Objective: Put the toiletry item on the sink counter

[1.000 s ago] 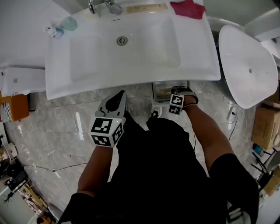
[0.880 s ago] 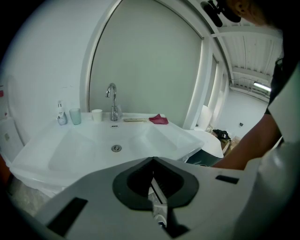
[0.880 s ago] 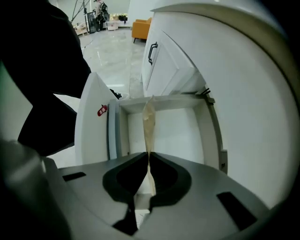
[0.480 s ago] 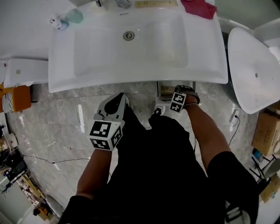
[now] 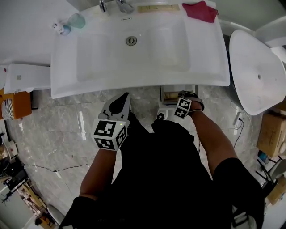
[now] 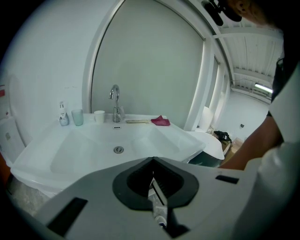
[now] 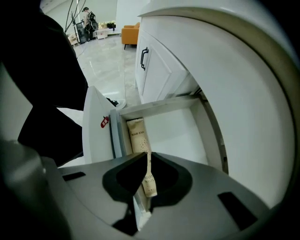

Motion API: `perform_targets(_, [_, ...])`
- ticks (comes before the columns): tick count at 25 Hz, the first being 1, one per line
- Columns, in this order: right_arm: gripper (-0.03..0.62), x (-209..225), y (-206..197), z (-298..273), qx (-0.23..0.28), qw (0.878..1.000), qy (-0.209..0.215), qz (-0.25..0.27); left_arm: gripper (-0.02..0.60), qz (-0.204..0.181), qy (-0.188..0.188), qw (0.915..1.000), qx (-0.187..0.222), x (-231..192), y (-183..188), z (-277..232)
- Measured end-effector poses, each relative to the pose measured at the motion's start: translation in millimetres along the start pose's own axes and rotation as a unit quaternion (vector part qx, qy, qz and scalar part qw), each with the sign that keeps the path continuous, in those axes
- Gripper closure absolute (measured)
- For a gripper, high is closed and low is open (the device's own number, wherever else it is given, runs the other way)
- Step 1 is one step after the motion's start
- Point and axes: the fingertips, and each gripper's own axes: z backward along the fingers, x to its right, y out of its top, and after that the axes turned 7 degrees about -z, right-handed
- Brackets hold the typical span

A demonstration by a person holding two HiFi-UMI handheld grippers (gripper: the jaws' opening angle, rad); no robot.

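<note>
- Below, grey marble floor [image 5: 62, 129] surrounds the white sink bench [image 5: 67, 85].
- Under the sink's front edge, the drawer [image 7: 187, 136] is mostly hidden from above; inside, right tongs [image 7: 147, 157] pinch the beige tube's [image 7: 135, 136] near end.
- Left tongs [image 6: 153, 161], closed and empty, face the sink; red cloth [image 5: 200, 10] at its back right.

Beige paper packet [image 7: 136, 136]: lower end masked by the right claw [image 7: 147, 154], print too small to read. Open white drawer [image 5: 161, 95]: largely hidden beneath the white ceramic basin [image 5: 134, 87]. Chrome tap [image 5: 121, 6]: cropped by the head view's top edge.
</note>
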Motion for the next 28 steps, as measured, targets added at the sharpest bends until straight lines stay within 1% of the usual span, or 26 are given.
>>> perform_targets(4, [0.576, 4, 12, 25, 0.029, 0.998, 0.006, -0.059, 0.577, -0.004, -0.008, 0.9999, 0.007, 0, 9, -1])
perform_targets(7, [0.576, 9, 26, 56, 0.064, 0.992, 0.010, -0.107, 0.577, -0.011, -0.017, 0.9997, 0.015, 0, 19, -2])
perform_targets(10, [0.576, 13, 44, 91, 0.099, 0.985, 0.013, -0.142, 0.577, -0.015, -0.026, 0.9993, 0.023, -5, 29, 0])
perform_targets(13, [0.576, 21, 65, 127, 0.132, 0.974, 0.007, -0.183, 0.577, -0.022, -0.031, 0.9988, 0.031, -14, 40, 3])
perform_targets(18, [0.576, 37, 100, 179, 0.193, 0.947, -0.007, -0.258, 0.577, -0.032, -0.043, 0.9975, 0.047, -30, 59, 10])
perform_targets(20, [0.576, 42, 116, 200, 0.212, 0.939, -0.012, -0.271, 0.577, -0.035, -0.045, 0.9971, 0.051, -39, 64, 12])
perform_targets(23, [0.576, 46, 142, 228, 0.234, 0.936, -0.017, -0.263, 0.576, -0.035, -0.047, 0.9967, 0.057, -54, 70, 16])
perform_targets(25, [0.576, 52, 162, 246, 0.254, 0.932, -0.022, -0.258, 0.576, -0.035, -0.048, 0.9963, 0.062, -65, 75, 18])
perform_targets(27, [0.576, 62, 181, 264, 0.281, 0.922, -0.030, -0.265, 0.575, -0.037, -0.051, 0.9957, 0.067, -76, 80, 20])
perform_targets(28, [0.576, 68, 192, 273, 0.298, 0.914, -0.033, -0.272, 0.577, -0.038, -0.052, 0.9955, 0.070, -82, 82, 22])
